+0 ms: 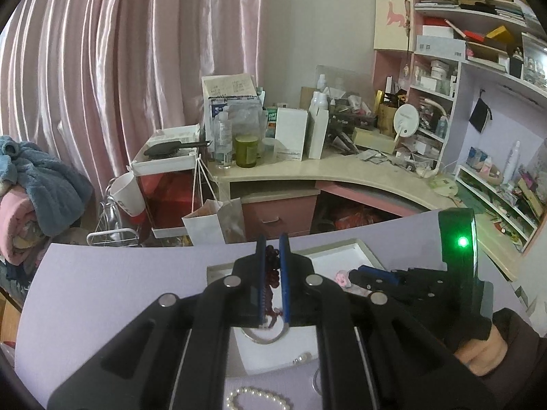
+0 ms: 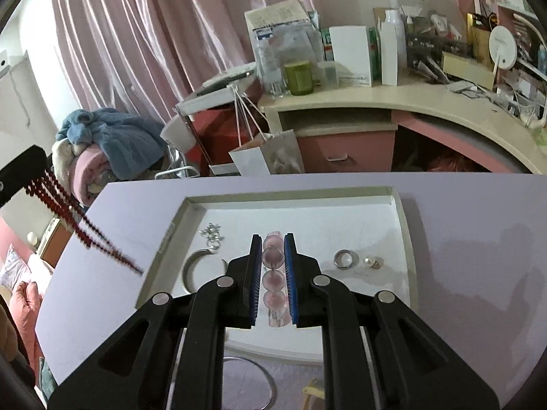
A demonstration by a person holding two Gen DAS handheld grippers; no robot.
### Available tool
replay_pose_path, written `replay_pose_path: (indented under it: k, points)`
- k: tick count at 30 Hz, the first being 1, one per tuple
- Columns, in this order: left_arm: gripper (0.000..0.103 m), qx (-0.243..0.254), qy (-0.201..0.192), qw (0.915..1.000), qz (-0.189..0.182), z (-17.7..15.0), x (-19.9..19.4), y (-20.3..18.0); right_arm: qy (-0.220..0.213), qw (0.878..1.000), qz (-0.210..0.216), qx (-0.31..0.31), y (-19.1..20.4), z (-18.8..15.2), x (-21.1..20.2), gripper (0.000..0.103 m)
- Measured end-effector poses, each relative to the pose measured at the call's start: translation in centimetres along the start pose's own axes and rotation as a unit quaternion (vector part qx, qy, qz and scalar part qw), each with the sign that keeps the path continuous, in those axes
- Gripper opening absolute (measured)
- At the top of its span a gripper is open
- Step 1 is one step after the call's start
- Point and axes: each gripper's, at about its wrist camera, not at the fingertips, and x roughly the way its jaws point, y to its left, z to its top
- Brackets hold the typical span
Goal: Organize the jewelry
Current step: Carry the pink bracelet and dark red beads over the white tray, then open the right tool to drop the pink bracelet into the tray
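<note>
Both fingers (image 2: pixel 254 280) are clamped: red beads (image 1: pixel 272 273) by left, pink bracelet (image 2: pixel 273 280) by right. Several pieces are laid in the tray (image 2: pixel 403 212); pearls (image 1: pixel 256 396) remain outside.

Glossy red beads (image 2: pixel 61 205), matt tray (image 2: pixel 405 225)

in the tray (image 2: pixel 405 225), a ring (image 2: pixel 346 259) lies left of an earring (image 2: pixel 372 261), a bangle (image 2: pixel 191 270) farther left.

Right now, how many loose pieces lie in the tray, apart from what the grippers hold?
4: a crystal cluster at the tray's left, a bangle beside it, and a ring and a pearl stud right of the right gripper. Others may hide behind that gripper.
</note>
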Motion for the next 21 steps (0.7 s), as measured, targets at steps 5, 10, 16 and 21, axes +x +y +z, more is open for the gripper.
replay_pose_path:
  k: [5, 10, 16, 21]
  points:
    - [0.008, -0.001, 0.01, 0.9999, -0.005, -0.3, 1.9, -0.2, -0.013, 1.0, -0.012, -0.016, -0.4, -0.2, -0.8, 0.025]
    - [0.008, -0.004, 0.02, 0.9997, -0.016, -0.5, 3.6, -0.7, -0.045, 0.998, -0.023, -0.028, -1.0, 0.1, -2.3, 0.045]
    - [0.008, -0.003, 0.027, 0.9993, -0.027, -0.4, 5.5, -1.7, -0.065, 0.996, -0.038, -0.039, -1.9, -0.4, -3.5, 0.045]
    - [0.008, -0.004, 0.038, 0.9987, -0.035, -0.6, 7.6, -2.6, -0.071, 0.996, -0.043, -0.041, -2.7, -0.9, -3.7, 0.045]
